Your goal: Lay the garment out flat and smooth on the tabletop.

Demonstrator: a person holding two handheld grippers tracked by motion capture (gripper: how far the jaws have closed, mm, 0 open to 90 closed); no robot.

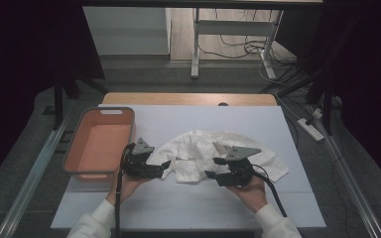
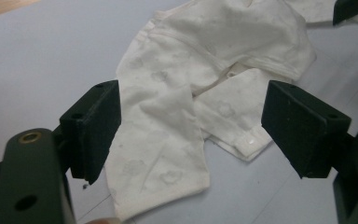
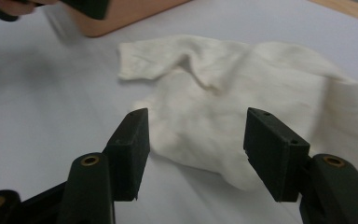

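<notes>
High view: a small white garment (image 1: 218,153) lay crumpled near the middle of the pale mat (image 1: 188,203), with an orange bin (image 1: 99,144) well to its left at the mat's edge. My left gripper (image 1: 161,166) sat at the garment's left edge and my right gripper (image 1: 212,174) at its near edge, right of centre; both had their jaws spread and held nothing. Left gripper view: the jaws stood wide apart over the mat, and a loose flap of the garment (image 2: 168,140), probably a sleeve or front panel, lay flat between them with a snap-fastened hem (image 2: 247,140) just beyond. The fabric was not yet pinched. I judged the best grip here was to lower until the bottom jaw slid under the flap's edge, taking one layer only and staying clear of the snaps. Right gripper view: the jaws were again parted and empty, aimed at a rounded, bunched fold of the garment (image 3: 205,135); a short sleeve (image 3: 144,63) stretched away toward the bin (image 3: 121,14). That fold looked thick, so I reckoned closing there would catch several layers. Better to shift toward a clean hem, close both sides together, then lift evenly so the cloth opens rather than twists.
</notes>
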